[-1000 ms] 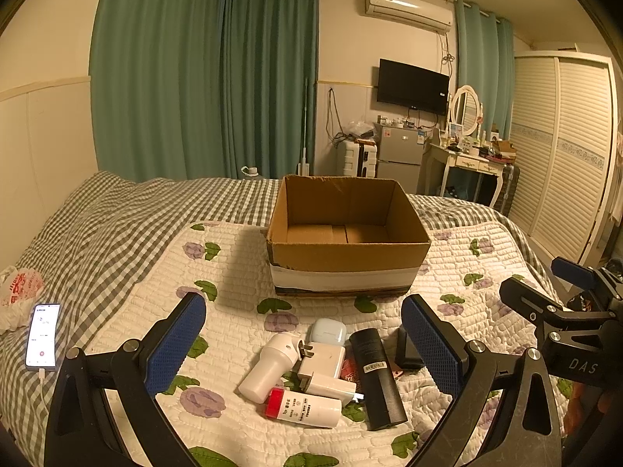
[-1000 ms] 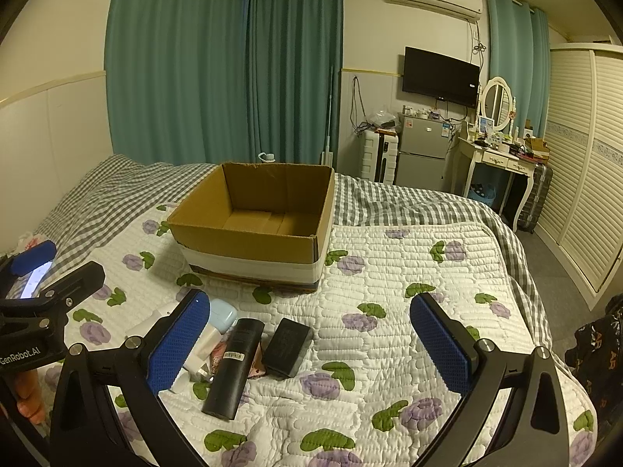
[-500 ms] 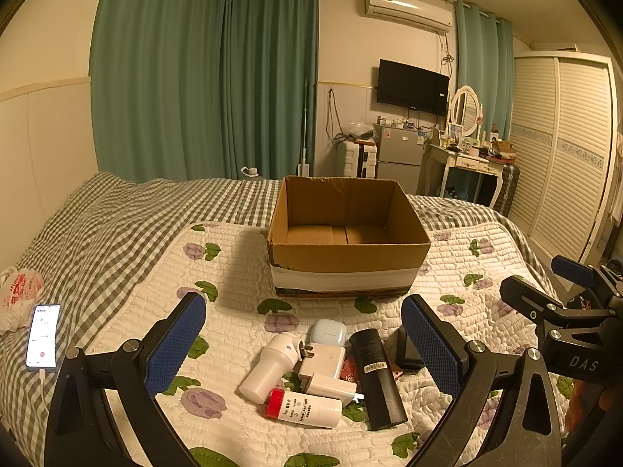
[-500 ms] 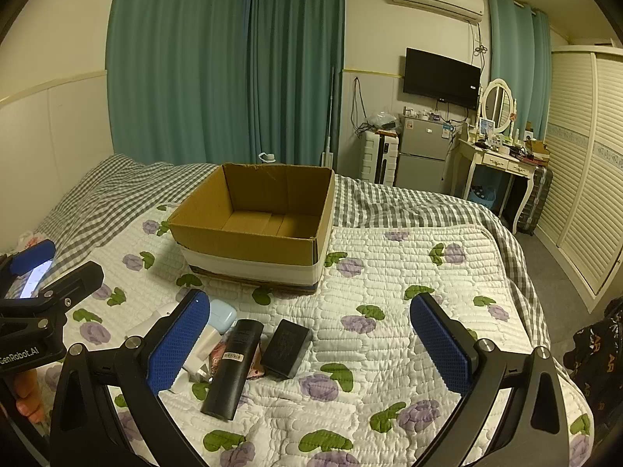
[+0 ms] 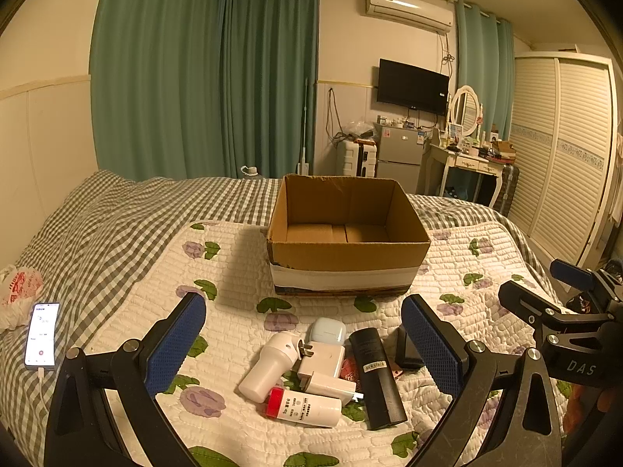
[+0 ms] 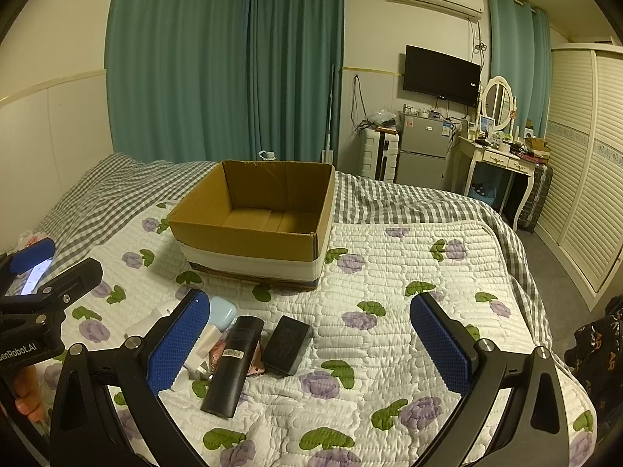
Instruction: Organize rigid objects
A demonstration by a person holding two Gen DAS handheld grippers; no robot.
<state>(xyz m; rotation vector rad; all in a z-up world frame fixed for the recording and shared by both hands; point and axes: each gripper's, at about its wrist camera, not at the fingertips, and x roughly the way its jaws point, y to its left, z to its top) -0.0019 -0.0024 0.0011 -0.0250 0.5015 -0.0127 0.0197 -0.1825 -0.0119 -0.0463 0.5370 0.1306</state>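
An open, empty cardboard box (image 5: 346, 260) (image 6: 253, 237) stands on the quilted bed. In front of it lies a pile: a white bottle (image 5: 268, 366), a white tube with a red cap (image 5: 307, 408), white plug chargers (image 5: 323, 358), a pale blue earbud case (image 5: 327, 330) (image 6: 222, 311), a black cylinder (image 5: 375, 377) (image 6: 233, 362) and a black box (image 6: 286, 344). My left gripper (image 5: 303, 342) is open and empty above the pile. My right gripper (image 6: 307, 342) is open and empty to the right of the pile, above the black box.
A phone (image 5: 42, 334) with a lit screen and a plastic bag (image 5: 17, 288) lie at the bed's left edge. A fridge (image 6: 422, 151), a dressing table (image 6: 494, 155) and a wardrobe (image 6: 584, 155) stand beyond the bed on the right.
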